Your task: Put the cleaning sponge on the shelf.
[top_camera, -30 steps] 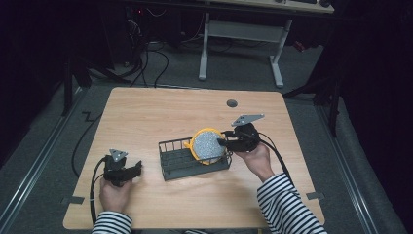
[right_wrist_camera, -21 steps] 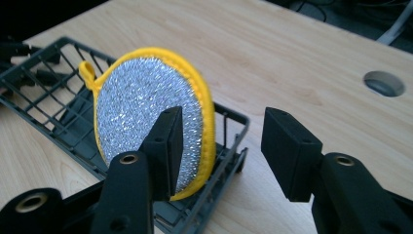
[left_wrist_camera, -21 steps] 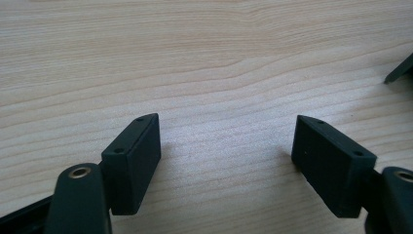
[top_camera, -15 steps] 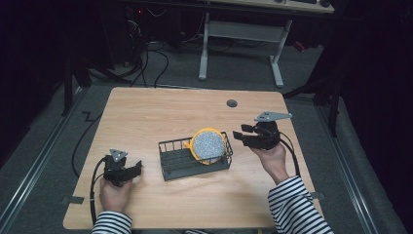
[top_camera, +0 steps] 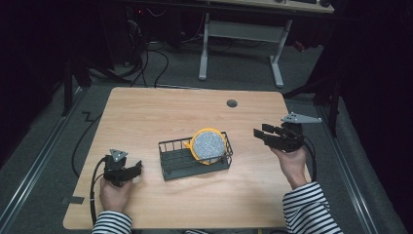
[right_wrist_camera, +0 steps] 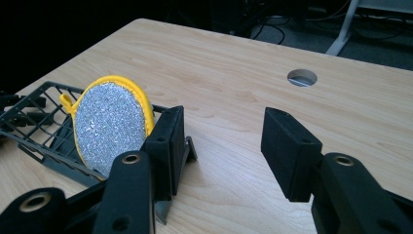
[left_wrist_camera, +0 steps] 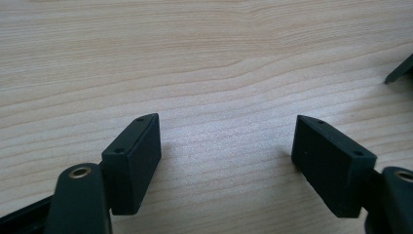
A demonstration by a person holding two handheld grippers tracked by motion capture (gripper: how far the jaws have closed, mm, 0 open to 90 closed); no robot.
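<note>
Both tongs open, right tongs (top_camera: pixel 259 132) withdrawn from sponge (top_camera: pixel 208 145), rack (top_camera: pixel 170 161)

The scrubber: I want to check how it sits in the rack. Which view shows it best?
The right gripper view: the scrubber is close, standing on edge at the rack's near end, silver face and yellow rim plain. The high view shows it smaller, at the rack's right end. The left gripper view looks along open jaws at the table.
</note>
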